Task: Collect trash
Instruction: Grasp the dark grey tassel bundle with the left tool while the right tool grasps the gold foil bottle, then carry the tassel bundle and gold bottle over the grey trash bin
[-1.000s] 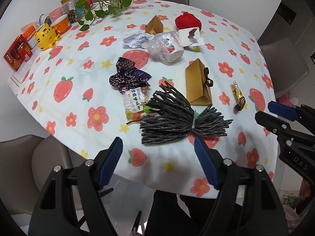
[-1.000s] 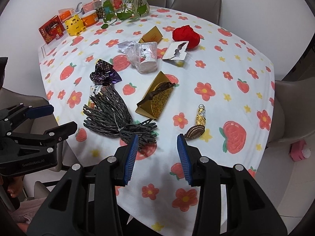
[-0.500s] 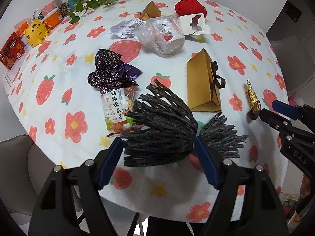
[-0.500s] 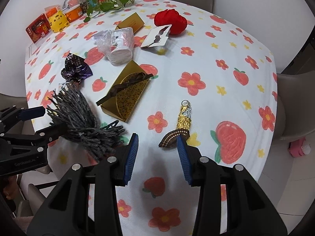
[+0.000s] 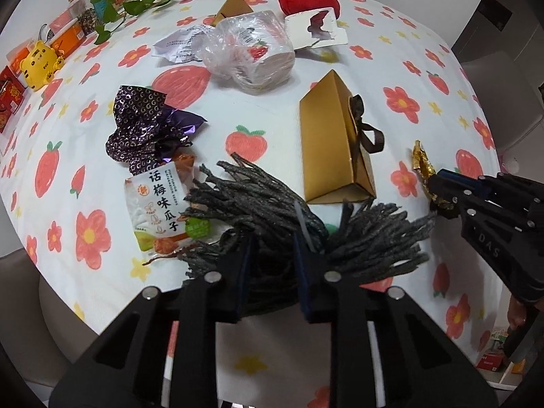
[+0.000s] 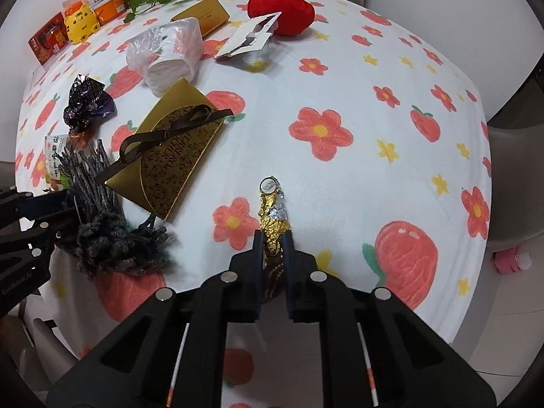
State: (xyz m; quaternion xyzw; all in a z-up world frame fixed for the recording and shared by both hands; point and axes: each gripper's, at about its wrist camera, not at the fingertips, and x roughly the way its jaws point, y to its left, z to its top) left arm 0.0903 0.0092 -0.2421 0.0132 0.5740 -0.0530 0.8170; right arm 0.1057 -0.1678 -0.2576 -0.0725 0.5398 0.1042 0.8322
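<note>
Closing on the grey yarn bundle (image 5: 272, 210) near the table's (image 5: 340, 68) front edge, the left gripper (image 5: 272, 265) had the dark strands squeezed between its blue pads. Just right of the bundle lay a gold gift box (image 5: 331, 142). Farther right, the right gripper (image 6: 273, 248) was clenched on a crumpled gold foil wrapper (image 6: 272, 217) lying on the flowered cloth.

Both wrist views close above counter (image 5: 442, 78), angled steeply down from near edge. Shared: gold box (image 5: 335, 146), grey yarn bundle (image 6: 102, 231), each other's tool.
</note>
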